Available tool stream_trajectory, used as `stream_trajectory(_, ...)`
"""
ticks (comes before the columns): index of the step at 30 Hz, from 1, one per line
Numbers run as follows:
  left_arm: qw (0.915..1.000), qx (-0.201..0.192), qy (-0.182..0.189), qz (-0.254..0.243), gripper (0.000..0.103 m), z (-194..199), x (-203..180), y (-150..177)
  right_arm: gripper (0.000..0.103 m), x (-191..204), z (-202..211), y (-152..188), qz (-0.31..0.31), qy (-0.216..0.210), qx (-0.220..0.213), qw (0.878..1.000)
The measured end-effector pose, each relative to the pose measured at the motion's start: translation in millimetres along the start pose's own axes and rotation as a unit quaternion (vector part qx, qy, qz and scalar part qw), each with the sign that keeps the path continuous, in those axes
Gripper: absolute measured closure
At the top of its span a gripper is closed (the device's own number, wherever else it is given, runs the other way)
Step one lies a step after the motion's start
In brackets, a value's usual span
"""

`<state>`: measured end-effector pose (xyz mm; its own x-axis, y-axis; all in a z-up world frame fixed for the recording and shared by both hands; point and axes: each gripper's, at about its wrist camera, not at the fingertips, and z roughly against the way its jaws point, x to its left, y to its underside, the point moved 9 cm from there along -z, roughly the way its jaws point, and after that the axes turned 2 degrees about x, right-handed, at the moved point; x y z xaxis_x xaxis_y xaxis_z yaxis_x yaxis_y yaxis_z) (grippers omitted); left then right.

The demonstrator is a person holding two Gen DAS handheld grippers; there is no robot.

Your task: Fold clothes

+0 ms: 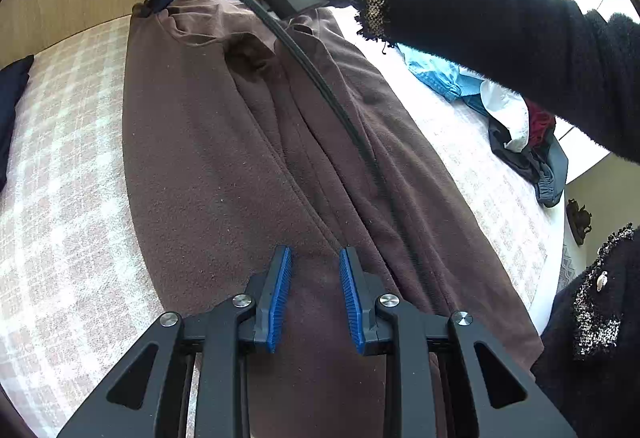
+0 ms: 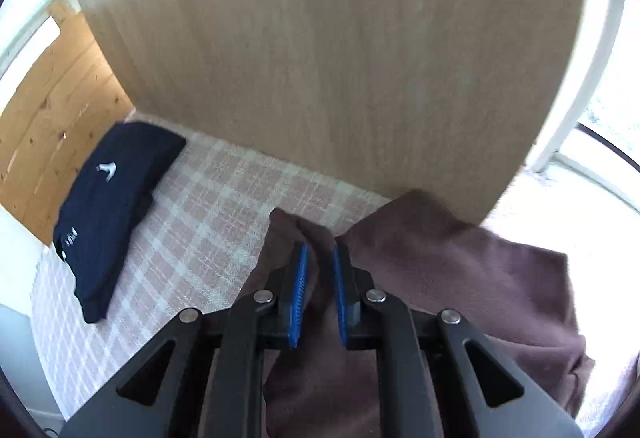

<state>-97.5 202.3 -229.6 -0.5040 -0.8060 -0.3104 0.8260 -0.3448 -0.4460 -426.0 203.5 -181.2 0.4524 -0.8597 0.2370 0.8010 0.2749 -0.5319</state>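
So, writing first: the only print anywhere is on the folded navy garment (image 2: 108, 214) lying on the bed by the pine headboard (image 2: 52, 126). It has a small white arrow-like logo and some white lettering near its lower end, but that's too blurry to read.

The task's thing is the brown fleece garment (image 1: 224, 166), spread lengthwise down the checked bedspread (image 1: 60, 166), with a long seam or zip line running along its middle. Its near end is cut off under the left claw's frame, so I can't tell how far it goes.

Left claw (image 1: 316, 298) sits over the near end of the fleece with its blue pads spread apart and only fabric showing in the gap. Whether the fingertips actually touch the cloth is hard to say from this angle.

Right claw (image 2: 320, 294) is at the far end by the tan wood panel (image 2: 320, 58), and its pads are pulled in close on a raised fold of the brown fleece, pinching it. In the left wrist view you can see that same claw (image 1: 160, 4) at the garment's top corner, held by a hand in a grey knit glove, with a black cable (image 1: 320, 86) trailing back across the fleece.

Off to the right side there's a heap of other clothes (image 1: 516, 126), blue, white, dark red and black, partly hidden behind the black fuzzy sleeve (image 1: 520, 34).
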Motion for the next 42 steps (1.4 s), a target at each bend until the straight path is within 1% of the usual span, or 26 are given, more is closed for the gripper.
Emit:
stream_trajectory(3,0.9999,0.006,-0.005,-0.009,0.078,7.5,-1.8,3.5,0.08,-42.1,87.1,12.3,-0.014,0.021,-0.058,0.998)
stream_trajectory(4,0.9999,0.007,-0.007,-0.01,0.078,10.9,-1.6,4.8,0.08,-56.7,115.9,18.0,-0.019,0.031,-0.076,0.996)
stream_trajectory(5,0.9999,0.006,-0.01,-0.008,0.078,15.5,-0.3,5.8,0.08,-73.6,135.6,27.8,-0.026,0.045,-0.081,0.995)
stream_trajectory(7,0.9999,0.004,-0.012,-0.006,0.078,23.9,0.7,7.6,0.08,-106.8,144.7,54.9,-0.035,0.091,-0.052,0.994)
stream_trajectory(8,0.9999,0.005,-0.01,-0.006,0.078,26.1,-0.4,8.5,0.08,-119.9,141.8,67.2,-0.038,0.108,-0.036,0.993)
stream_trajectory(9,0.9999,0.01,-0.01,-0.008,0.078,26.3,-1.9,10.0,0.08,-130.2,135.4,78.0,-0.046,0.115,-0.022,0.992)
stream_trajectory(11,0.9994,0.025,-0.016,-0.016,0.078,22.1,-3.8,14.9,0.08,-143.0,116.6,93.8,-0.07,0.103,0.0,0.992)
stream_trajectory(14,0.9983,0.045,-0.024,-0.027,0.078,14.0,-8.0,20.9,0.08,-142.6,68.9,103.7,-0.079,0.074,0.034,0.994)
stream_trajectory(16,0.9979,0.051,-0.029,-0.029,0.078,10.1,-9.6,22.2,0.08,-141.9,29.7,105.5,-0.068,0.075,0.064,0.993)
stream_trajectory(17,0.9978,0.053,-0.029,-0.027,0.078,8.8,-9.1,22.3,0.08,-142.4,19.0,101.5,-0.056,0.085,0.064,0.993)
stream_trajectory(18,0.9979,0.054,-0.028,-0.022,0.078,7.6,-8.1,22.4,0.08,-143.6,17.2,96.0,-0.046,0.096,0.06,0.993)
stream_trajectory(20,0.9979,0.055,-0.027,-0.018,0.077,6.1,-7.2,22.5,0.08,-143.1,25.4,89.2,-0.052,0.086,0.057,0.993)
stream_trajectory(21,0.9978,0.056,-0.029,-0.019,0.077,6.0,-7.5,22.9,0.08,-142.4,32.8,85.5,-0.056,0.08,0.044,0.994)
stream_trajectory(24,0.9977,0.056,-0.034,-0.018,0.077,5.5,-9.3,25.1,0.08,-140.7,59.6,73.5,-0.066,0.067,-0.016,0.995)
stream_trajectory(25,0.9976,0.056,-0.035,-0.018,0.077,5.2,-9.9,26.1,0.08,-138.6,60.3,72.4,-0.066,0.057,-0.023,0.996)
stream_trajectory(26,0.9975,0.057,-0.037,-0.017,0.077,5.1,-10.6,27.0,0.08,-135.6,48.9,76.4,-0.065,0.045,-0.005,0.997)
stream_trajectory(27,0.9974,0.058,-0.04,-0.018,0.077,5.0,-11.8,28.1,0.08,-133.5,31.3,84.6,-0.065,0.039,0.031,0.997)
stream_trajectory(28,0.9971,0.059,-0.043,-0.019,0.077,5.7,-13.0,28.8,0.079,-131.6,23.4,91.8,-0.065,0.041,0.053,0.996)
stream_trajectory(29,0.9969,0.061,-0.046,-0.021,0.077,7.1,-14.2,29.1,0.08,-129.8,25.3,96.9,-0.064,0.047,0.058,0.995)
stream_trajectory(30,0.9971,0.058,-0.047,-0.017,0.077,11.7,-14.3,29.8,0.08,-127.1,34.7,98.6,-0.071,0.044,0.05,0.995)
stream_trajectory(32,0.9979,0.044,-0.048,0.001,0.077,29.0,-11.8,32.3,0.08,-114.4,80.5,94.5,-0.099,0.003,-0.003,0.995)
stream_trajectory(34,0.9983,0.019,-0.05,0.024,0.077,56.0,-5.7,36.8,0.079,-96.5,144.5,95.3,-0.098,-0.014,-0.068,0.993)
stream_trajectory(36,0.9977,0.0,-0.061,0.029,0.077,84.2,1.7,43.5,0.077,-75.8,211.7,106.0,-0.08,-0.014,-0.118,0.99)
stream_trajectory(38,0.9968,-0.018,-0.073,0.029,0.077,112.7,11.1,51.0,0.071,-58.4,268.5,127.9,-0.071,0.006,-0.147,0.987)
stream_trajectory(40,0.9967,-0.026,-0.071,0.028,0.077,131.4,22.4,58.4,0.056,-40.1,303.7,162.6,-0.076,0.013,-0.157,0.985)
stream_trajectory(42,0.9978,-0.023,-0.056,0.028,0.074,138.2,30.2,66.1,0.055,-19.4,324.1,204.3,-0.086,0.019,-0.155,0.984)
